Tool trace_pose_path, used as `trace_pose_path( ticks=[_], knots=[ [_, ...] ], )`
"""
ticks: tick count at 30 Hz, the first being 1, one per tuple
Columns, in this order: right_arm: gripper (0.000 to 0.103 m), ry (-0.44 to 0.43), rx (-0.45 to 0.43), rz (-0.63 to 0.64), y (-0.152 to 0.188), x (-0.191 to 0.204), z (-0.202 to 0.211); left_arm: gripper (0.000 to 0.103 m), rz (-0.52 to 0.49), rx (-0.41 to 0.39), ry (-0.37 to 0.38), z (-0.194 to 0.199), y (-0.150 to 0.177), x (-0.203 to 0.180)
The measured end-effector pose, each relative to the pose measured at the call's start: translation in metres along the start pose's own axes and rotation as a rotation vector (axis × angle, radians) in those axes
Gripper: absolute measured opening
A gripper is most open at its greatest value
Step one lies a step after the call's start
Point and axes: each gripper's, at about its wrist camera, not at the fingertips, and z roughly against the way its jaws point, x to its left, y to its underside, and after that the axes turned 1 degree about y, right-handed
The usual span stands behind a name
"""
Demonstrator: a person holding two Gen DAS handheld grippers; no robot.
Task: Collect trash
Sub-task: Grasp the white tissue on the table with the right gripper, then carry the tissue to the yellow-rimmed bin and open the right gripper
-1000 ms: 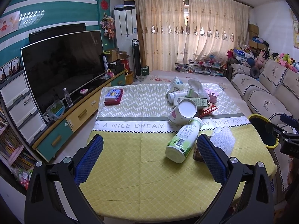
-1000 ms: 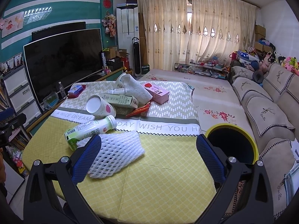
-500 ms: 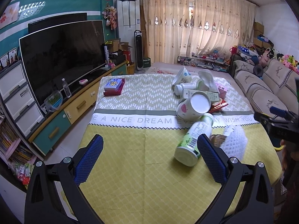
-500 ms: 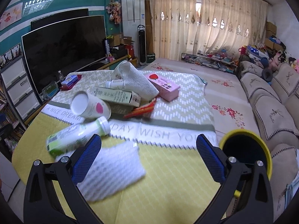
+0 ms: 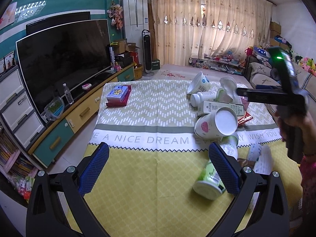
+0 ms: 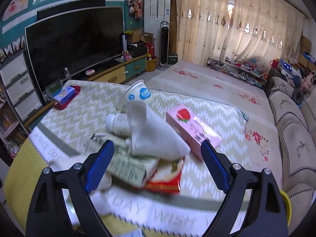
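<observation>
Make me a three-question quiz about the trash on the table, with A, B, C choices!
1. Where does the pink strawberry carton lie?
A. on the patterned tablecloth
B. on the sofa
C. on the TV stand

2. What colour are the pads on the right gripper?
A. red
B. blue
C. white

3. How is the white paper cup with the pink print placed?
A. upright
B. tipped on its side
C. stacked inside another cup

Answers:
1 A, the carton rests on the tablecloth beside the trash pile.
2 B, both pads are blue mesh.
3 B, its round end faces the left wrist camera.
</observation>
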Motion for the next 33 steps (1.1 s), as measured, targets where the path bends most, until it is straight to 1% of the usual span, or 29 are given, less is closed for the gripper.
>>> trace_pose_path(
  ticks=[2, 4, 5, 6, 8, 9, 10, 11, 17, 23, 26, 30, 33],
  knots=[
    [0.081, 0.008, 0.025, 0.004, -0.010, 0.004, -0.016, 0.099, -0.001, 0.001, 0.005, -0.006, -0.004, 0.001],
    [0.072, 0.015, 0.047, 0.000, -0.016, 0.004, -0.029, 0.099, -0.003, 0.001, 0.011, -0.012, -0.007, 0.001],
    [0.063, 0.016, 0.062, -0.006, -0.018, 0.004, -0.034, 0.099, -0.003, 0.001, 0.014, -0.013, -0.008, 0.002],
    [0.046, 0.010, 0.083, -0.012, -0.019, 0.003, -0.040, 0.099, -0.002, 0.003, 0.018, -0.016, -0.009, 0.002],
    [0.024, -0.009, 0.111, -0.024, -0.019, 0.003, -0.050, 0.099, -0.002, 0.007, 0.026, -0.021, -0.010, 0.004],
    [0.020, -0.026, 0.116, -0.034, -0.018, 0.003, -0.051, 0.099, -0.002, 0.009, 0.027, -0.022, -0.010, 0.004],
    [0.016, -0.023, 0.113, -0.033, -0.017, 0.003, -0.050, 0.099, -0.001, 0.011, 0.028, -0.024, -0.010, 0.005],
    [0.006, -0.016, 0.103, -0.030, -0.017, 0.003, -0.048, 0.099, 0.001, 0.011, 0.031, -0.025, -0.010, 0.007],
    [0.005, -0.043, 0.026, -0.067, -0.022, -0.001, -0.015, 0.099, 0.014, 0.003, 0.038, -0.022, -0.008, 0.011],
    [0.005, -0.097, -0.052, -0.106, -0.028, -0.011, 0.037, 0.099, 0.014, -0.020, 0.043, -0.007, -0.005, 0.010],
    [0.005, -0.108, -0.077, -0.115, -0.022, -0.017, 0.064, 0.099, 0.010, -0.035, 0.050, 0.003, -0.004, 0.008],
    [0.005, -0.079, -0.102, -0.138, -0.003, -0.036, 0.099, 0.099, 0.000, -0.053, 0.060, 0.017, -0.002, 0.003],
    [0.005, -0.017, -0.116, -0.165, 0.018, -0.059, 0.124, 0.099, -0.014, -0.061, 0.070, 0.026, 0.000, -0.004]
  ],
)
